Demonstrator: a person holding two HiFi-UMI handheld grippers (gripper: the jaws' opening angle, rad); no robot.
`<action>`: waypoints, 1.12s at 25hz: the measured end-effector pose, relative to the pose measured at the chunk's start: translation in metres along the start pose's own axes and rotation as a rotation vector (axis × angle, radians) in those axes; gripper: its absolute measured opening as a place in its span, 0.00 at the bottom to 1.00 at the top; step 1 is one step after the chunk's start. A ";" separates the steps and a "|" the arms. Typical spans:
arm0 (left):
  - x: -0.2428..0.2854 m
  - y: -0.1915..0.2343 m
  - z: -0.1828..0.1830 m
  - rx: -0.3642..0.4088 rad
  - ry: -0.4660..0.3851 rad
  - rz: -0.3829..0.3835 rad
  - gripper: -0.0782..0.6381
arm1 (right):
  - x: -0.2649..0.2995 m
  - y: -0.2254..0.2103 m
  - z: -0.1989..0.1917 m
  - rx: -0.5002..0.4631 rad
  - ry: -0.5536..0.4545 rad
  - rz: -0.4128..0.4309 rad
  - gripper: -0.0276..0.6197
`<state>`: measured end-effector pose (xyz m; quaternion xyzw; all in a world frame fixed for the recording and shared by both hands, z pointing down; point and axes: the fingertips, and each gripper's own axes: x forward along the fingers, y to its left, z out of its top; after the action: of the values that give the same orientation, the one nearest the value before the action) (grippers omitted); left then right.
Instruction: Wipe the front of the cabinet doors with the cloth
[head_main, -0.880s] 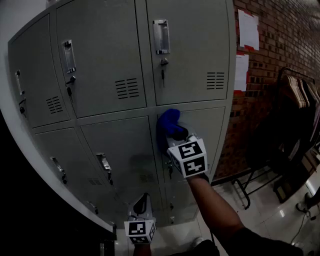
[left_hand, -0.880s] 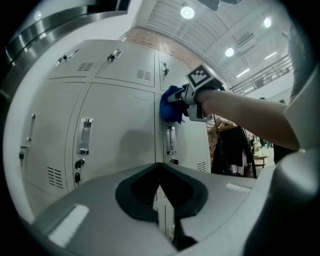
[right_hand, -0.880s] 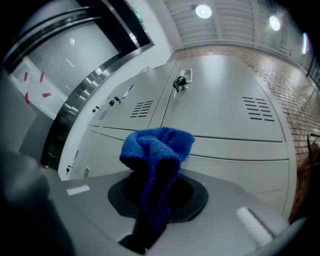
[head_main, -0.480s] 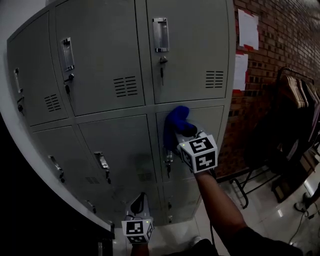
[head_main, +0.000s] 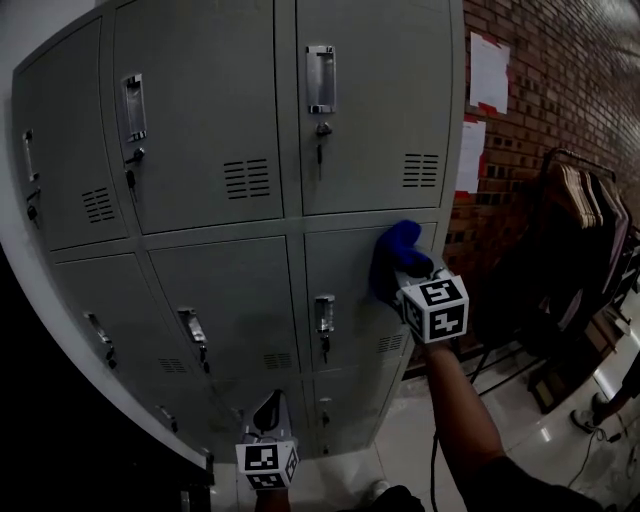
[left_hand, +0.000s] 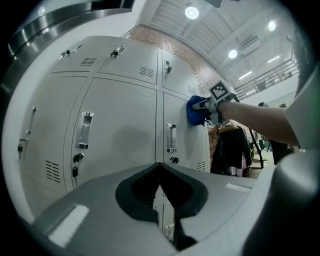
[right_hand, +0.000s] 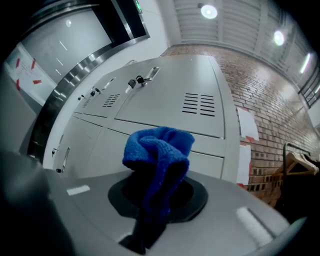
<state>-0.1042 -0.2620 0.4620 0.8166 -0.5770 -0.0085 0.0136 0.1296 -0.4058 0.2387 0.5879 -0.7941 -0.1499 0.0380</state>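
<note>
**Inspector:** Condition of the cloth?

**Assessor:** The cloth (right_hand: 157, 150) is bright blue with a terry pile. It is bunched into a rounded wad with deep folds across its top. No flat, spread portion is visible.

**Inspector:** What could not be verified?

**Assessor:** The head view is dim, so no marks on the cabinet (head_main: 220, 120) can be read. The lower tail of the cloth drops into shadow between the jaws, and its end cannot be seen. The cabinet's left column is cut off at the left of the frame. The bottom row, at lower centre, is partly covered by the left gripper (head_main: 268, 410). The forearm (head_main: 460, 400) behind the right gripper (head_main: 408, 278) runs out at the lower edge.

**Inspector:** Position of the cloth relative to the gripper?

**Assessor:** The right gripper is clenched on the cloth. The wad bulges up and forward past the jaw tips, and the tail is pinched between them. In the head view it sits right of centre, over the upper right corner of the middle-row door (head_main: 345, 300), above and right of that door's handle (head_main: 324, 315). It appears to lie against the door face.

**Inspector:** And the other gripper?

**Assessor:** It is at bottom centre, well apart from the cloth, jaws closed together with nothing between them.
</note>
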 end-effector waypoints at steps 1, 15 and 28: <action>0.001 0.001 -0.001 -0.003 -0.002 0.002 0.13 | -0.001 -0.009 0.000 -0.006 0.000 -0.013 0.13; -0.003 0.000 -0.003 0.001 0.006 -0.008 0.13 | -0.022 -0.086 -0.020 0.003 0.060 -0.124 0.13; -0.008 0.004 -0.002 0.008 -0.003 0.008 0.13 | -0.018 0.029 0.002 0.067 -0.045 0.068 0.13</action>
<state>-0.1100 -0.2559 0.4646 0.8144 -0.5801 -0.0073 0.0098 0.1082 -0.3811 0.2470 0.5579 -0.8188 -0.1349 0.0056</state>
